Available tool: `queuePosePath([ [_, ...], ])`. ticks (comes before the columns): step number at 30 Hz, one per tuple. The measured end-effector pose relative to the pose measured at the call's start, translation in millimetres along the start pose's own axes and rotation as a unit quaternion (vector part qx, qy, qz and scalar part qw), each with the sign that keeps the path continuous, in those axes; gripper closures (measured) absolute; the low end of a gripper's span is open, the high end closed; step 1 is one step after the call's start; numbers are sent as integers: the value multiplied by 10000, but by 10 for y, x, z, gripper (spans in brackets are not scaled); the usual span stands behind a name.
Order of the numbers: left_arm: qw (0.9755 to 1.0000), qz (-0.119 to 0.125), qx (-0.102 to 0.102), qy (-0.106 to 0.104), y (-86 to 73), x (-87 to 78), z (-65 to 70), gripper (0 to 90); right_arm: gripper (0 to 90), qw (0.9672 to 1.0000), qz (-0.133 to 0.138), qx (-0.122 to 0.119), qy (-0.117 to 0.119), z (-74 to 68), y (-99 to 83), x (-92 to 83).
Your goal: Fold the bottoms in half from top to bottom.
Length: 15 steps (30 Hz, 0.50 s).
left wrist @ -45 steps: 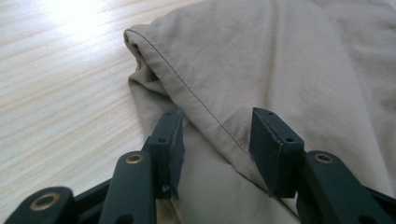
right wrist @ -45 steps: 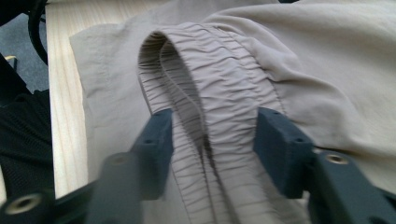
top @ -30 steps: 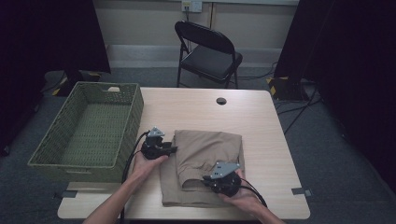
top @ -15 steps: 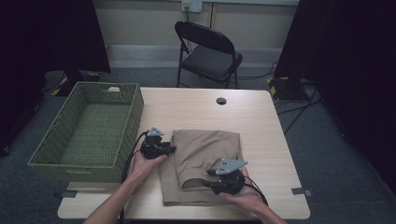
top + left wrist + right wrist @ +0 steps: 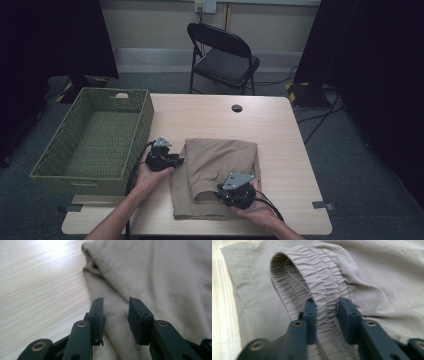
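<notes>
Folded tan shorts (image 5: 220,160) lie on the wooden table (image 5: 200,115) near its front edge. My left gripper (image 5: 179,161) rests at their left edge, pointing right. In the left gripper view, this gripper (image 5: 116,305) is open, its jaws having just closed a little, and the cloth's edge (image 5: 162,277) lies under and beyond the tips. My right gripper (image 5: 219,193) sits on the near fold. In the right gripper view, the right gripper's (image 5: 326,303) jaws have just been closing, and they pinch the gathered elastic waistband (image 5: 324,272) between them.
A green woven basket (image 5: 145,107) stands at the table's left side, close to the left hand. A black folding chair (image 5: 225,50) is behind the table. A dark cable hole (image 5: 237,108) sits in the far middle of the tabletop.
The right gripper has shifted slightly on the near fold of the shorts. The left hand and the shorts have stayed where they were.
</notes>
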<state>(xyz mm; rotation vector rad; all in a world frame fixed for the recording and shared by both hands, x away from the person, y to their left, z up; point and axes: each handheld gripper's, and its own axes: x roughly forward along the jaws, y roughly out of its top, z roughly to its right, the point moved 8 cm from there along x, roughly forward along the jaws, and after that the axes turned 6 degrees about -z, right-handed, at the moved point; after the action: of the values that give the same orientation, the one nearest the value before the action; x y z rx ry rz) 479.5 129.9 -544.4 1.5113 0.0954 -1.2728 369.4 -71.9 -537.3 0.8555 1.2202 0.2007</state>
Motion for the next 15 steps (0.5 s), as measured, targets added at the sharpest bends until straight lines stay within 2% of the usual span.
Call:
queuePosePath([
  [4, 10000, -43, 10, 37, -2, 34, -27, 630, 793, 10000, 30, 79, 28, 10, 10, -16],
  [7, 9999, -68, 99, 109, 1, 39, -22, 631, 812, 9999, 59, 142, 76, 22, 12, -32],
  [9, 9997, -44, 114, 193, 5, 47, -21, 638, 864, 9993, 217, 244, 207, 27, 53, -97],
  [12, 9997, -15, 106, 231, 6, 50, -24, 646, 866, 9988, 319, 218, 304, 5, 101, -183],
  [15, 9994, -3, 109, 315, 4, 52, -17, 648, 867, 9986, 309, 182, 383, -40, 94, -220],
])
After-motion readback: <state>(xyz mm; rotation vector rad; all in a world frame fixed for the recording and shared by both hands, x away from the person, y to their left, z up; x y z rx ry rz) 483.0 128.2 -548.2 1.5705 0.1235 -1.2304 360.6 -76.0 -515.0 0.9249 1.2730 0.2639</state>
